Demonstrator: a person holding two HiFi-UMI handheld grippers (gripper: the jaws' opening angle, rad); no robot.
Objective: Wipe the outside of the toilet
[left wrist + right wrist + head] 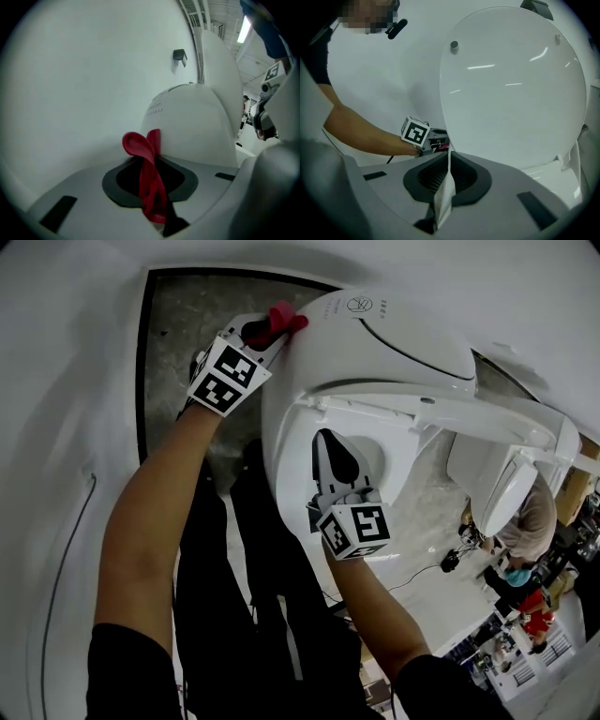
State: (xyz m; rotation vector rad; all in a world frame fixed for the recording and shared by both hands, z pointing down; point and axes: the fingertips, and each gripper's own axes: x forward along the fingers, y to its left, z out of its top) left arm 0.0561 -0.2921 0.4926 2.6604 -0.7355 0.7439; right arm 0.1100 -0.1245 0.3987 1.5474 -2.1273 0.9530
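Observation:
The white toilet (375, 343) fills the middle of the head view, with its lid (511, 84) raised. My left gripper (272, 329) is at the toilet's far left side, shut on a red cloth (286, 320) that touches the outer shell. In the left gripper view the red cloth (147, 173) stands folded between the jaws of the left gripper (151, 190), right in front of the curved toilet body (192, 122). My right gripper (328, 451) is shut on the thin left edge of the lid. That edge (444, 192) runs between the jaws of the right gripper (446, 185).
A dark stone floor patch (187, 324) lies left of the toilet against white walls. A second toilet (506, 493) with a raised seat stands to the right. People (525, 521) and a cable (422, 573) are further right. The left gripper's marker cube (416, 131) shows beside the lid.

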